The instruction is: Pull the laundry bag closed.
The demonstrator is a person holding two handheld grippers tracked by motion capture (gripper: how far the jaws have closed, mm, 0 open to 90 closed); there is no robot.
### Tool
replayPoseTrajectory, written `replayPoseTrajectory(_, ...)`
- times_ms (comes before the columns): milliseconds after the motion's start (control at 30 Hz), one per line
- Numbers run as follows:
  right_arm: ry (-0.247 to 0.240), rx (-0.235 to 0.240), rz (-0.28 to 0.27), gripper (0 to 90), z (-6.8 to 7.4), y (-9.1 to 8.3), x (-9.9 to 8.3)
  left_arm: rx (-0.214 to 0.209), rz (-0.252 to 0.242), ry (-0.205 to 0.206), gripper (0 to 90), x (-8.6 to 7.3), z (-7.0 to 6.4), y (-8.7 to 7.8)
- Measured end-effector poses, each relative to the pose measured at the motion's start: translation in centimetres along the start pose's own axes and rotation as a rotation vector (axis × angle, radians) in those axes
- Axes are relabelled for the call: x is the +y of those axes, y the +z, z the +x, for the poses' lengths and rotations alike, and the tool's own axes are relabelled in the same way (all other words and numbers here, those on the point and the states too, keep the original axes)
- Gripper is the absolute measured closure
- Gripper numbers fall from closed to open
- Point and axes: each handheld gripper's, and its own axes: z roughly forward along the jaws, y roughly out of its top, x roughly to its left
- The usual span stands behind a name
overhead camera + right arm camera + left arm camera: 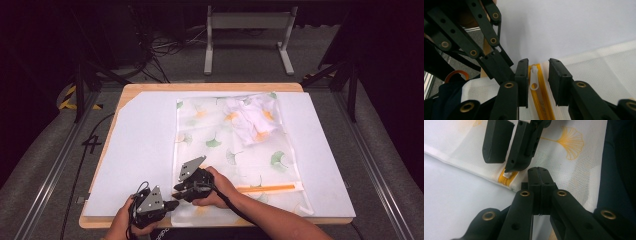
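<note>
The left claw (541, 176) is seen pressed together, its two black jaws closed on the corner edge of a white mesh laundry bag printed with green and orange ginkgo leaves (220, 142). In the left gripper view the bag's fabric (564, 160) is seen running under the shut jaws, beside the end of the orange zipper (507, 179).

The right claw (538, 75) is seen spread, its jaws standing on either side of the small white zipper pull (534, 78), which lies flat on the orange zipper (541, 100) between them. The left jaw is close beside the pull; whether it touches cannot be told.

In the high view both claws are held by the person's hands at the near left corner of the bag, the left claw (170, 204) just beside the right claw (181, 189). The zipper (265, 188) is seen running along the bag's near edge towards the right.

The bag is laid flat on a pale white sheet (140, 150) covering a light wooden table (210, 87). A crumpled white cloth with orange marks (252, 120) is seen inside the bag's far right part.
</note>
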Motion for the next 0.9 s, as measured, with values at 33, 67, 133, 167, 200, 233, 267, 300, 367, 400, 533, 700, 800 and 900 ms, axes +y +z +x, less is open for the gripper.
replayPoseTrajectory(33,0.001,0.002,0.0,71.9,-0.1,0.1,-0.06,0.0,0.0,0.0,90.0,0.0,0.01,0.0)
replayPoseTrajectory(67,-0.001,-0.001,0.003,75.1,-0.14,0.19,-0.12,-0.001,0.0,0.0,90.0,0.0,0.01,0.0)
replayPoseTrajectory(133,-0.006,0.007,0.007,81.4,-0.12,0.22,-0.24,-0.001,0.0,-0.002,90.0,-0.01,0.02,-0.01)
replayPoseTrajectory(167,-0.007,0.012,0.008,82.9,-0.08,0.23,-0.27,-0.002,-0.003,-0.003,90.0,-0.02,0.03,0.01)
replayPoseTrajectory(200,-0.019,0.008,0.008,83.8,-0.02,0.25,-0.32,-0.003,-0.003,-0.004,90.0,-0.02,0.04,0.02)
replayPoseTrajectory(233,-0.02,0.006,0.01,84.2,0.03,0.22,-0.35,-0.004,-0.003,-0.003,90.0,-0.01,0.05,0.01)
replayPoseTrajectory(267,-0.02,0.006,0.01,84.2,0.03,0.22,-0.35,-0.004,-0.003,-0.003,90.0,-0.01,0.05,0.01)
replayPoseTrajectory(300,-0.025,0.009,0.007,84.5,-0.01,0.17,-0.41,-0.003,-0.002,-0.002,90.0,-0.01,0.05,0.01)
replayPoseTrajectory(367,-0.025,0.008,0.006,84.5,-0.03,0.13,-0.44,-0.002,-0.002,-0.002,90.0,0.0,0.02,0.01)
replayPoseTrajectory(400,-0.027,0.011,0.004,84.6,-0.05,-0.03,-0.51,-0.001,0.0,0.0,90.0,0.0,0.02,0.0)
replayPoseTrajectory(533,-0.03,0.016,0.009,84.6,-0.02,-0.16,-0.6,0.021,-0.001,0.01,90.0,0.03,-0.14,-0.03)
replayPoseTrajectory(700,-0.032,0.013,0.02,84.7,-0.11,0.12,-0.61,0.078,-0.012,0.024,90.0,0.23,0.2,-0.33)
replayPoseTrajectory(800,-0.029,0.016,0.02,84.7,-0.2,0.17,-0.59,0.061,0.0,0.021,90.0,0.1,0.51,-0.13)
replayPoseTrajectory(900,-0.034,0.007,0.031,84.8,-0.04,0.16,-0.54,0.038,-0.005,0.009,90.0,-0.05,0.67,-0.08)
